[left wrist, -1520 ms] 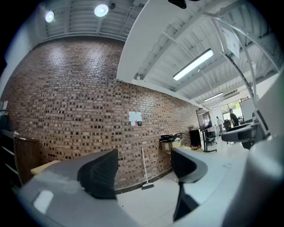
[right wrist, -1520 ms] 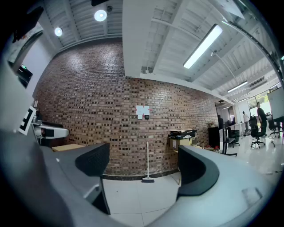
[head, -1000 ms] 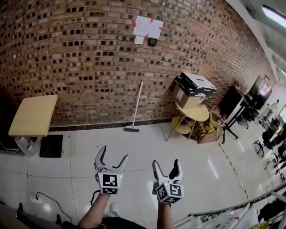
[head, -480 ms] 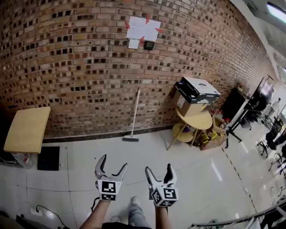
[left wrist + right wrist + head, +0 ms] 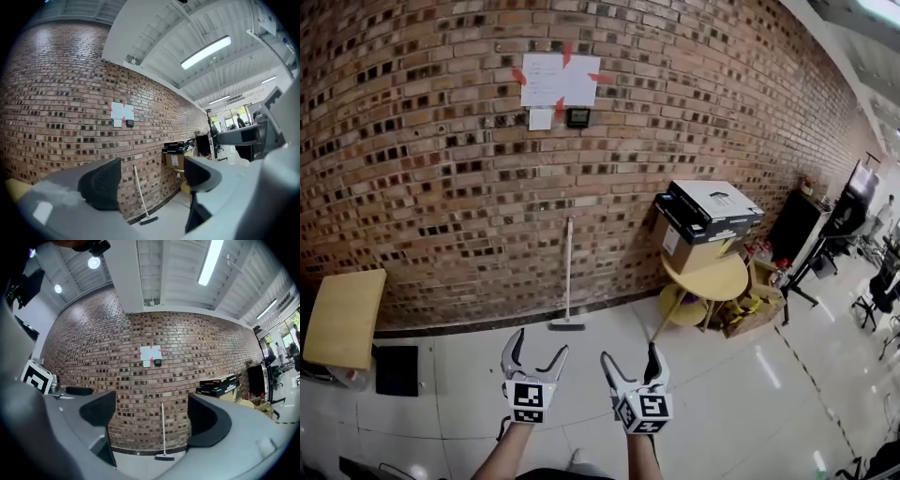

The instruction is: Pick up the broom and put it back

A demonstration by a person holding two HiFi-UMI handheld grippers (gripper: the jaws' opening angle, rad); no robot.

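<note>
I've walked closer — the broom [image 5: 568,277] now stands mid-frame against the brick wall [image 5: 722,112], untouched. My left gripper [image 5: 539,345] and right gripper [image 5: 629,354] gape empty; pickup remains.

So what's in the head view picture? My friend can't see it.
A broom leans upright against a brick wall, its head on the pale floor. Nearer, the left gripper and right gripper point toward it, jaws open and empty. Boxes sit on a small round table at the right.
</note>
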